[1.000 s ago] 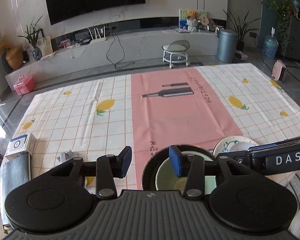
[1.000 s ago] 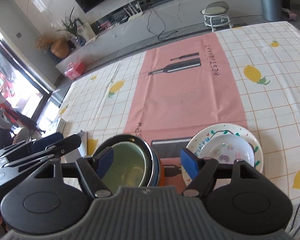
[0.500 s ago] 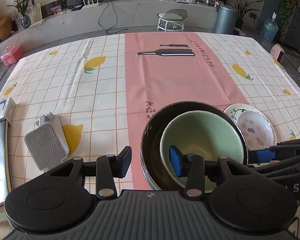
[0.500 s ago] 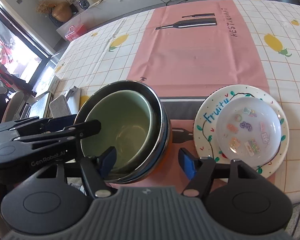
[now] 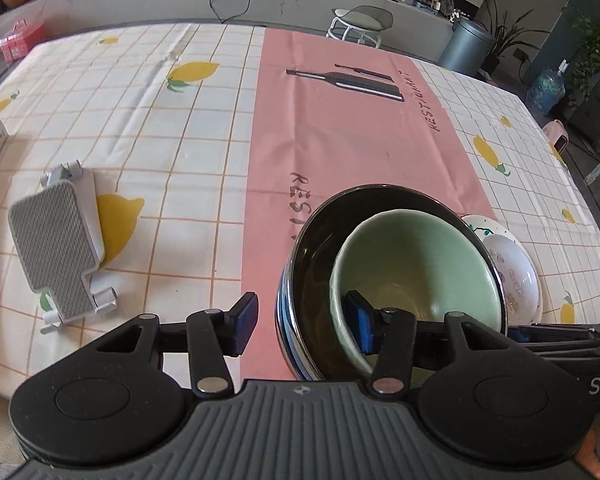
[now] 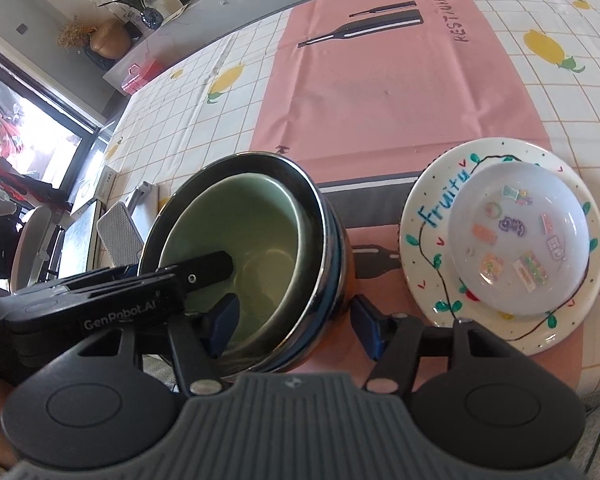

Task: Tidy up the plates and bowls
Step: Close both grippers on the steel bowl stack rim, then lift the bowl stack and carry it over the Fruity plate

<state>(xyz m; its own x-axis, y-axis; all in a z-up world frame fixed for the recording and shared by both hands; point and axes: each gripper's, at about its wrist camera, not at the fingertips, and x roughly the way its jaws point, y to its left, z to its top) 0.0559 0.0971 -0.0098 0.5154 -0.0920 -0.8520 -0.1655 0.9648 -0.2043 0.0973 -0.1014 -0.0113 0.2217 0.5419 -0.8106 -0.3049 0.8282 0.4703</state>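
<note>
Straddling the near rim of the stacked bowls, the left gripper [image 5: 302, 326] is opening its jaws: one blue pad is sitting inside the pale green ceramic bowl [image 5: 420, 268] and the other is hanging outside the dark glossy metal-rimmed bowl [image 5: 320, 248] that is holding it, with no pad visibly pressing on either wall. The right gripper [image 6: 295, 330] is closing its jaws from the other side of the same stack, one pad dipping inside the pale green ceramic bowl [image 6: 235, 224] and the other standing outside the dark glossy metal-rimmed bowl [image 6: 332, 240]; both rims are lying between the pads, and a gap is showing on each side. The nested bowls are sitting at the near edge of the counter [image 5: 179, 128], on the pink stripe of its checked lemon-print cloth. Just to their right, a small translucent white dish with stickers [image 6: 520, 236] is resting on a white plate painted with "Fruity" and a leafy vine [image 6: 424, 220]. Farther left, a grey mesh-faced folding stand [image 5: 59, 248] is lying flat on the cloth. Beyond the counter, a round stool [image 5: 360, 20] and a grey bin [image 5: 466, 46] are standing on the floor.
</note>
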